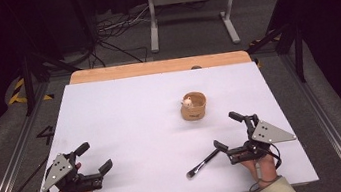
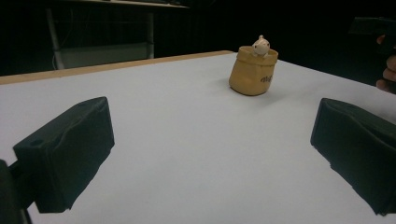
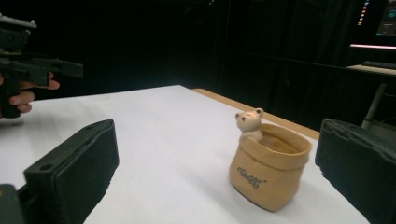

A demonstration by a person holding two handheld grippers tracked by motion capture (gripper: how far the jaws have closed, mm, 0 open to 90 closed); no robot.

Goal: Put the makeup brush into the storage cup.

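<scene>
a white worktop (image 1: pixel 128 132) holds a small tan pot (image 1: pixel 193 106) right of centre, upright, with a tiny bear figure (image 3: pixel 249 122) on its rim. the left claw (image 1: pixel 94 159) and right claw (image 1: pixel 225 130) rest near the front edge, both spread wide and empty. a black brush (image 1: pixel 202 164) lies just beside the right claw.

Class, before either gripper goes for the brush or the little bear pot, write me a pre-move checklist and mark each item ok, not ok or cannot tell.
1. Left gripper open, holding nothing: ok.
2. Right gripper open, holding nothing: ok.
3. Brush lying flat on the table, apart from the right gripper: ok.
4. Bear pot upright: ok.
5. Pot's inside free of objects: cannot tell.
6. Path from brush to pot unobstructed: ok.
</scene>
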